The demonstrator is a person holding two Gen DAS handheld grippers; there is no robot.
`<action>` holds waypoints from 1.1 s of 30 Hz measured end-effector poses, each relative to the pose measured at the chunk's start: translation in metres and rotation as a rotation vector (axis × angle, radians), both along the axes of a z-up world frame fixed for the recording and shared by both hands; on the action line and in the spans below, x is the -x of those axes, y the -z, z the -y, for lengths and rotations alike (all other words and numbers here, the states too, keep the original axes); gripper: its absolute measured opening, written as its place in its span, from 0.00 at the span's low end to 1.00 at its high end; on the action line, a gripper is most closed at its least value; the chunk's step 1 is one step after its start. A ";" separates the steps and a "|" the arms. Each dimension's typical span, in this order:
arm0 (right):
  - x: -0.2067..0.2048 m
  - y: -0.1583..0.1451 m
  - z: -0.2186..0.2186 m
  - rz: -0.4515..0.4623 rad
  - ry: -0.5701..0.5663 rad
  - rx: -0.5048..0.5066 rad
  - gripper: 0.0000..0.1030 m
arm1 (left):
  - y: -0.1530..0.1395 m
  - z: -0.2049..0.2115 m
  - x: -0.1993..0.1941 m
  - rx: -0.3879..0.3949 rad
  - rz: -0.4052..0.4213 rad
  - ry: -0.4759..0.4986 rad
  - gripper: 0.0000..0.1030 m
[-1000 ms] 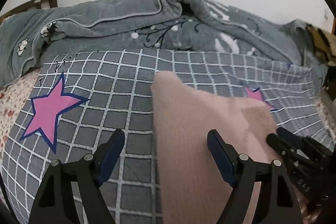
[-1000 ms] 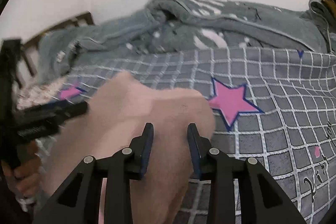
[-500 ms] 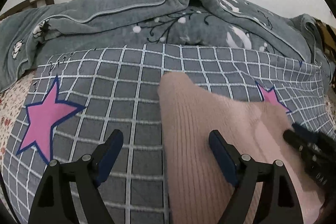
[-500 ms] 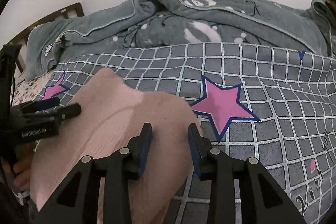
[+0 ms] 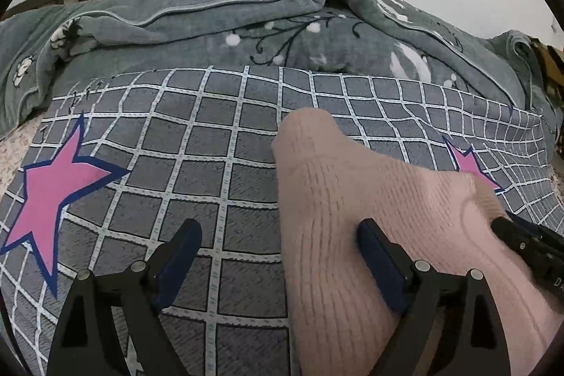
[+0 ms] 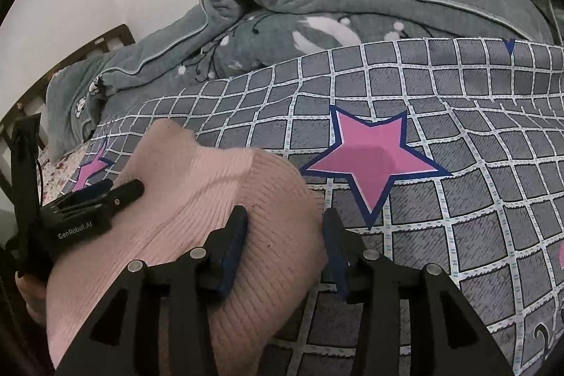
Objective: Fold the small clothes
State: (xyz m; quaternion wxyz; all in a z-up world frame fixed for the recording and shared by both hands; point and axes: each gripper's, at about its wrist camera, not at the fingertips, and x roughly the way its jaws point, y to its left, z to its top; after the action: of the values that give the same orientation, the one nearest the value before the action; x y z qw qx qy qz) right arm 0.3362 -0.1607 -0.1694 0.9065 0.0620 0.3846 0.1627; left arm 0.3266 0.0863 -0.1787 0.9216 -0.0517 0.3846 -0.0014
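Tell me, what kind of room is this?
Most likely a bedroom: a checked grey bedspread with pink stars, a rumpled grey quilt behind it, and a wooden bed frame against the wall.

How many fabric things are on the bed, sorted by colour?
Pink ribbed knit garment: 1
Grey checked bedspread with pink stars: 1
Grey-green fleece blanket with white print: 1
Floral sheet at the bed's edge: 1
Total: 4
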 end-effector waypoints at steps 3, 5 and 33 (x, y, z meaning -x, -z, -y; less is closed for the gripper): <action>-0.001 0.000 -0.001 0.003 0.001 0.008 0.41 | 0.003 -0.004 -0.002 0.038 -0.009 0.010 0.89; 0.000 0.000 -0.001 0.005 0.001 0.012 0.41 | 0.003 -0.005 -0.002 0.044 -0.012 0.011 0.89; 0.003 -0.001 -0.003 0.018 0.002 0.022 0.43 | -0.003 0.001 0.009 -0.011 0.034 0.002 0.89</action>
State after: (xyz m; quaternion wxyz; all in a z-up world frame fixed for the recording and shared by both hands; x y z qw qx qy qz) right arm 0.3337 -0.1578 -0.1683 0.9107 0.0511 0.3781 0.1580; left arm 0.3174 0.0852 -0.1752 0.9283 -0.0462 0.3689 -0.0012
